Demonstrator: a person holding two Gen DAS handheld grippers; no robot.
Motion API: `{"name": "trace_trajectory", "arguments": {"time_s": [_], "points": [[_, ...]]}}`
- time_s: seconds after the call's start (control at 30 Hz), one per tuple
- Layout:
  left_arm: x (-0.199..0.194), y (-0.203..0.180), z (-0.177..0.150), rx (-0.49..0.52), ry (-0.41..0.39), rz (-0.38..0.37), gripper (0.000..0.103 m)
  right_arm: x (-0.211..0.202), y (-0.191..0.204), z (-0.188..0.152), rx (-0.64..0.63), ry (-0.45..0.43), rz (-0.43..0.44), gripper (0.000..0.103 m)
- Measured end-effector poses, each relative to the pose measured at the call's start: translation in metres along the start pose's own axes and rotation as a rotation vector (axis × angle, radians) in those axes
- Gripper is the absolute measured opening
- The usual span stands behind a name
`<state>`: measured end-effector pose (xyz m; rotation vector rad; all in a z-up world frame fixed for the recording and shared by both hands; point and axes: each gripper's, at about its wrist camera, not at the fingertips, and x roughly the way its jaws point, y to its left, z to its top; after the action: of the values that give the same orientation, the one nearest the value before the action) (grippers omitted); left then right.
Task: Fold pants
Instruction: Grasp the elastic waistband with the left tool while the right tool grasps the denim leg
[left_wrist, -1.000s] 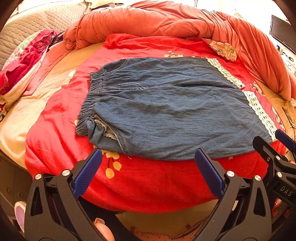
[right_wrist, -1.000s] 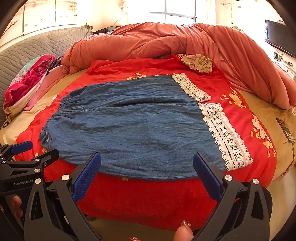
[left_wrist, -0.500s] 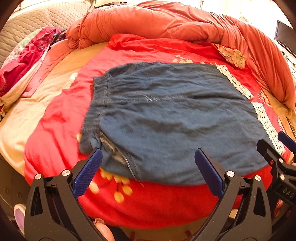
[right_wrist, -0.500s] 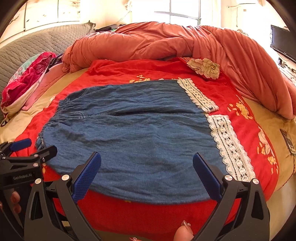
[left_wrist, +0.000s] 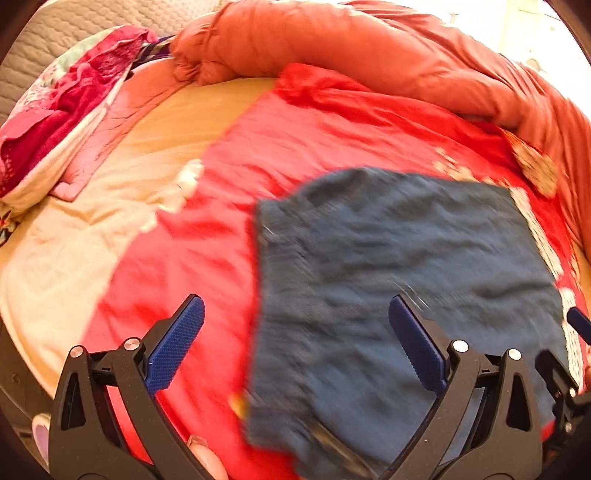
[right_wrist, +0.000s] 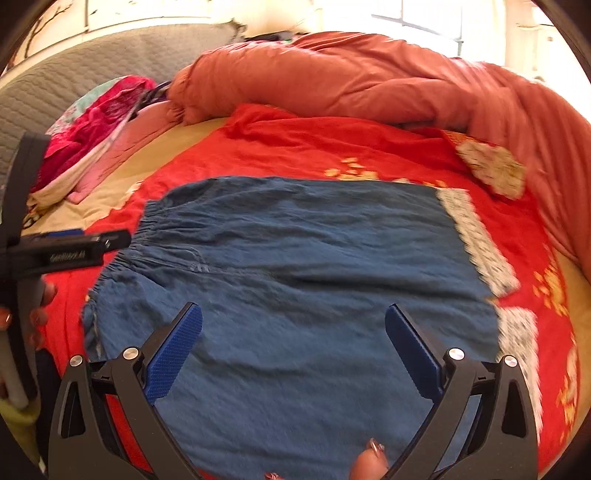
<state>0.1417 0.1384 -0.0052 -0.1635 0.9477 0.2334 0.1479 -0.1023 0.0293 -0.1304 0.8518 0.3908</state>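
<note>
Two hand-held grippers hover over a bed, each seen from its own camera. The left gripper (left_wrist: 295, 328) has its two blue-padded fingers spread wide apart, holding nothing. Below it lie the elastic waist edge of the pants and the red blanket (left_wrist: 207, 258) beside them; whether the fingers touch the cloth cannot be told, since this view is blurred. The right gripper (right_wrist: 293, 334) also has its jaws spread wide and empty, above the middle of the pants.

One pair of blue denim pants (right_wrist: 295, 280) lies spread flat on the red flowered blanket, waistband to the left, and two white lace hems (right_wrist: 476, 240) to the right. Behind the blanket, one orange quilt (right_wrist: 369, 85) is bunched in a long roll. One pile of pink and patterned bedding (right_wrist: 88, 125) sits at the far left, beside a grey quilted headboard (right_wrist: 74, 70). A fingertip (right_wrist: 367, 463) shows at the bottom edge of the right view.
</note>
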Motion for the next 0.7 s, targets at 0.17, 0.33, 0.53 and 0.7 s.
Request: {"name": "trace_trajectory", "arguments": {"time_s": [0.17, 0.33, 0.53, 0.7], "points": [[0.023, 0.024, 0.035, 0.015, 0.004, 0.018, 0.094, 0.03, 0.005, 0.033, -0.08, 0.009, 0.036, 0.099], [0.06, 0.03, 0.058, 0.045, 0.019, -0.058, 0.094, 0.076, 0.008, 0.068, -0.203, 0.038, -0.012, 0.099], [0.1, 0.026, 0.062, 0.061, 0.048, -0.171, 0.078, 0.13, -0.002, 0.1, -0.265, 0.087, -0.009, 0.099], [0.109, 0.014, 0.058, 0.126, 0.034, -0.166, 0.046, 0.16, 0.001, 0.122, -0.319, 0.113, 0.036, 0.099]]}}
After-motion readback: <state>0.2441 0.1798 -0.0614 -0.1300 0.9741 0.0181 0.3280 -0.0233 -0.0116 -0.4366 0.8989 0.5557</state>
